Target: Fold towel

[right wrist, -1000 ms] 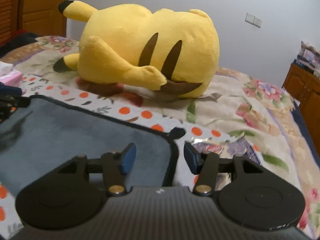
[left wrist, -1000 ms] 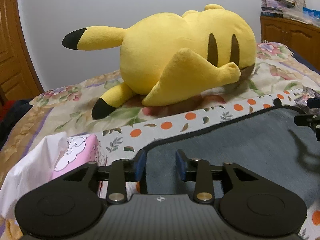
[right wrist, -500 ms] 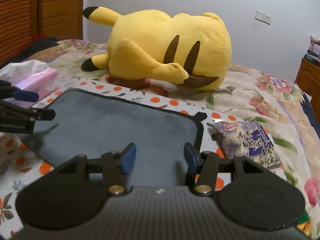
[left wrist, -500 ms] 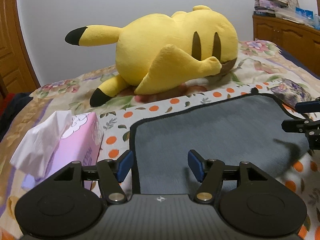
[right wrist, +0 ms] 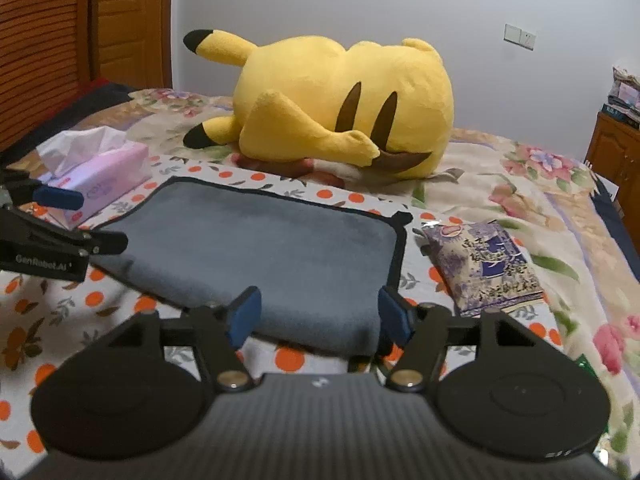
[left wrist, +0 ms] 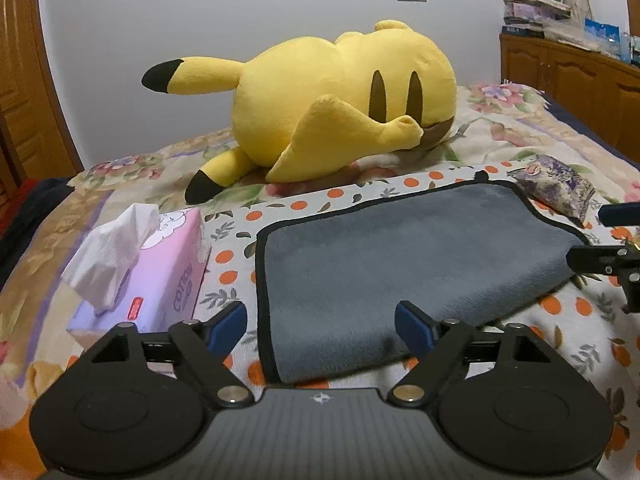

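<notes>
Left gripper (left wrist: 320,326) jaws wide, holding nothing, above the folded grey towel (left wrist: 400,264). Right gripper (right wrist: 318,312) jaws wide too, seemingly clear of the fold.

The folded towel (left wrist: 400,264) is lying on the patterned cloth (left wrist: 560,320) spread over the bed (right wrist: 520,184), its folded edge facing the near edge of the bed. Behind it, toward the far edge by the wall, the Pikachu plush (left wrist: 340,108) is lying on its side. The tissue box (left wrist: 160,264) is sitting just beside the towel's left edge, and the snack packet (right wrist: 488,264) is lying just beside its right edge. The left hand-held gripper (left wrist: 320,326) is hanging over the towel's near left corner, and the right hand-held gripper (right wrist: 318,312) over its near right corner. The wooden cabinet (left wrist: 572,72) is standing beyond the bed's right edge.
</notes>
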{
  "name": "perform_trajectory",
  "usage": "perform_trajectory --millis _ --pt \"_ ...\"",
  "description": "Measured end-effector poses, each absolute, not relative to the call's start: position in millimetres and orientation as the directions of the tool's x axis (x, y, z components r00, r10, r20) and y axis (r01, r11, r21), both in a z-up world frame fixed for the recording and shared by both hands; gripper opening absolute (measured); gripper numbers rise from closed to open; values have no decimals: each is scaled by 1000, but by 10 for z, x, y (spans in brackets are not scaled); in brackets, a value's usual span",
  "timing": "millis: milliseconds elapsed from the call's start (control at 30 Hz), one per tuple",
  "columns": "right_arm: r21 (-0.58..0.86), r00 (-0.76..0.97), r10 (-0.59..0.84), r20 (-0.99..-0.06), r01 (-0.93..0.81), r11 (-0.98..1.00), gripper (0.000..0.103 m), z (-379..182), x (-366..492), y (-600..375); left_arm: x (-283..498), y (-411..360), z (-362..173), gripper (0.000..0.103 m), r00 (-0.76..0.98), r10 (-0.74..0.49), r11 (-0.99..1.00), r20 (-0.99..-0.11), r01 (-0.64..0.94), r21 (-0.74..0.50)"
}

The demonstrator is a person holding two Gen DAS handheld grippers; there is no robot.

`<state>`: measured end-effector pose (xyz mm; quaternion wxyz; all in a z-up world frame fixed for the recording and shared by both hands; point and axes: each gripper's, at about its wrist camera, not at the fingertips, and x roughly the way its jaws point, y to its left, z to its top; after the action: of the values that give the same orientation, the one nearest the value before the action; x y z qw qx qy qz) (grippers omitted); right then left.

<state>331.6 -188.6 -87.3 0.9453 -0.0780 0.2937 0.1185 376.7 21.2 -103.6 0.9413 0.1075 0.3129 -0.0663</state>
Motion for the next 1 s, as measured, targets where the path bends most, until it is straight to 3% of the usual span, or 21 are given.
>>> perform_trajectory --millis 200,333,400,1000 --pt "-60 815 179 -552 -253 966 89 -775 3168 -1925 3553 198 -941 92 792 -71 963 -606 213 166" --pt "-55 826 181 -534 -247 968 92 -721 3057 -1942 3393 243 -850 96 795 -84 966 -601 213 148" --pt "-50 827 184 -532 -247 968 99 -699 3002 -1947 3322 259 -813 98 796 -84 966 -600 213 147" --pt "-35 843 209 -496 -260 965 103 -464 2475 -2068 2711 205 -484 103 817 -101 966 -567 217 141"
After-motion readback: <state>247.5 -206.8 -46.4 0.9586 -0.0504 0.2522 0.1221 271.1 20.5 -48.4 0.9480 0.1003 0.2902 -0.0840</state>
